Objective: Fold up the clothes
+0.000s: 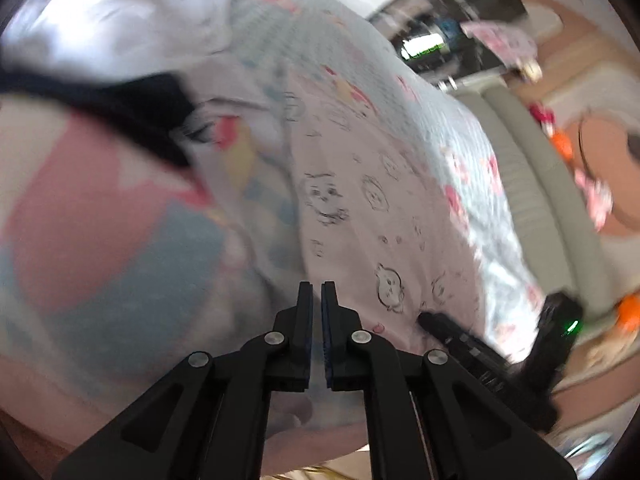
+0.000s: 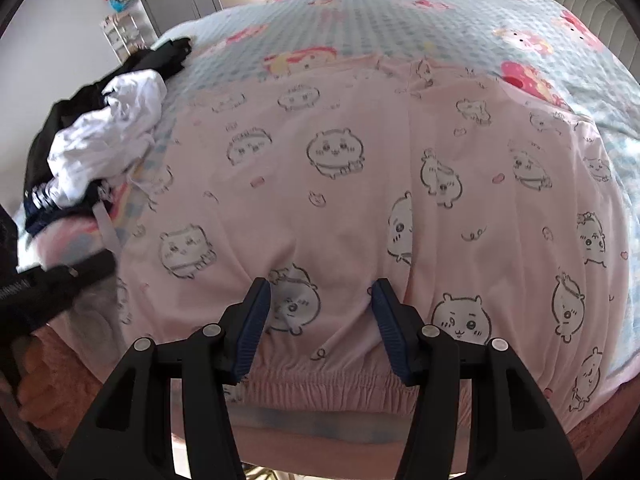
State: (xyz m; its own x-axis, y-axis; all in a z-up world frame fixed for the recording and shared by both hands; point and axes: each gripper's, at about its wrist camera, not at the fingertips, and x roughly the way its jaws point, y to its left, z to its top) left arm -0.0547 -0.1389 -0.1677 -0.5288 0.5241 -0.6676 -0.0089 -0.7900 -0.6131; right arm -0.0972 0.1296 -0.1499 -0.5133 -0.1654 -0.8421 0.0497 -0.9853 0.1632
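Note:
A pink garment (image 2: 360,160) printed with cartoon animals lies spread flat on the bed, its elastic waistband (image 2: 320,384) at the near edge. My right gripper (image 2: 320,292) hangs open just above the cloth near that waistband, nothing between its fingers. The left wrist view is blurred by motion. In it my left gripper (image 1: 317,292) is shut with only a thin slit between the pads and no cloth seen in it, hovering by the pink garment (image 1: 360,200) at its left edge. The right gripper (image 1: 460,336) shows there as a dark shape on the cloth.
A heap of white and black clothes (image 2: 112,136) sits on the bed's left side. The blue checked bedsheet (image 2: 380,16) stretches beyond the garment. A beige padded headboard (image 2: 592,12) bounds the far right. A small shelf with a toy (image 2: 120,32) stands by the wall.

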